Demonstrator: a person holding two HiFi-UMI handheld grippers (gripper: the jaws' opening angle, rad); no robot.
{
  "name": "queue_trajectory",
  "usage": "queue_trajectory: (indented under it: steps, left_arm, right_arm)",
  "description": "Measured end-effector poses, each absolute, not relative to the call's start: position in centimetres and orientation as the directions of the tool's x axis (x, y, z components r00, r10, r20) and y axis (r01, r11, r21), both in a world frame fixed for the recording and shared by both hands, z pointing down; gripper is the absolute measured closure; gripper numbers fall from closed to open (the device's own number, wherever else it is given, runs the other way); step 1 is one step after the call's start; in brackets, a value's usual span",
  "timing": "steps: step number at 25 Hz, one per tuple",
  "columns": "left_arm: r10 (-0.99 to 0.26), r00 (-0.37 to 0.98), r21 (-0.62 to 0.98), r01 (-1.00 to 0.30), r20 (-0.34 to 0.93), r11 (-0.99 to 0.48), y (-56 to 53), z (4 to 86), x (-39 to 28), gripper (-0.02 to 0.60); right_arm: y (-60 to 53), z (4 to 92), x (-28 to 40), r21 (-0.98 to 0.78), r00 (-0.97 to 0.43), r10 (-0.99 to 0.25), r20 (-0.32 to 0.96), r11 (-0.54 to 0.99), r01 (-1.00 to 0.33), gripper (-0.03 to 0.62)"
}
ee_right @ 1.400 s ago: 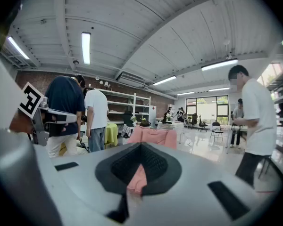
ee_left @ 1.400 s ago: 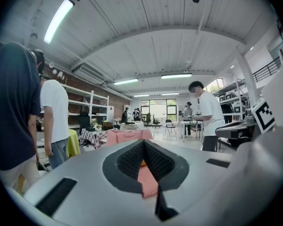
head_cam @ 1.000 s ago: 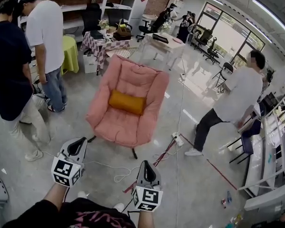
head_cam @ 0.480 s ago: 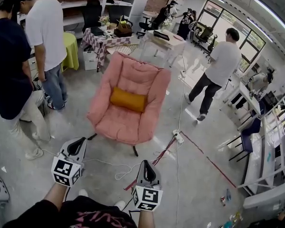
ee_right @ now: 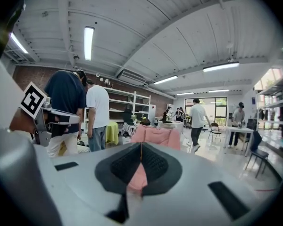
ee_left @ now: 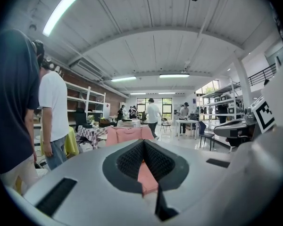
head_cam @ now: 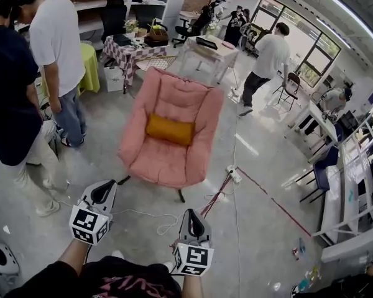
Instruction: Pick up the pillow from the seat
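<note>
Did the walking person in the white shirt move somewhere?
Yes. The person in the white shirt walked farther away from the pink chair, to the back of the room beside the white table.

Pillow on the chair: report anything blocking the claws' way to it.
Nothing visible does. Only floor with a loose white cable separates the left claw and right claw from the chair; the pillow lies uncovered.

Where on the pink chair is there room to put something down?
The seat is bare in front of the pillow, up to its front edge. The floor to the right, past the power strip, is open too. Crowded: two people stand on the left, and cables lie in front.
</note>
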State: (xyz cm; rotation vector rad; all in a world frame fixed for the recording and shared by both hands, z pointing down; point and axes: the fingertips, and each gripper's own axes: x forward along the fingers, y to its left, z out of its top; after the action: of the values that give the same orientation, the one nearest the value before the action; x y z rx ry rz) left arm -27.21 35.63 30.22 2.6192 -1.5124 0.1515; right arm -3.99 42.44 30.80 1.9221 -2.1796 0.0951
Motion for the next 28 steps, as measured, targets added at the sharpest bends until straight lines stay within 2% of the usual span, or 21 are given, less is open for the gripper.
queue_trajectory:
  steps: [5, 12, 28]
  left_arm:
    - [-0.842, 0.519, 0.032, -0.853, 0.150, -0.520, 35.3, 30.9, -29.1, 0.574]
    - [-0.833, 0.528, 0.013, -0.846, 0.163, -0.534, 33.6, 31.9, -29.0, 0.574]
    - [-0.828, 0.520, 0.013, -0.848, 0.210, -0.530, 24.7, 34.4, -22.5, 0.574]
  right_arm:
    - [42.8, 32.3, -6.1, 0.102, -0.089, -0.969, 0.232, 0.115, -0.988, 0.574]
    - [41.0, 33.4, -5.4, 0.086, -0.071, -0.972, 0.223, 0.092, -0.992, 0.574]
    - [31.0, 34.8, 2.8, 0.093, -0.060, -0.968, 0.242, 0.084, -0.992, 0.574]
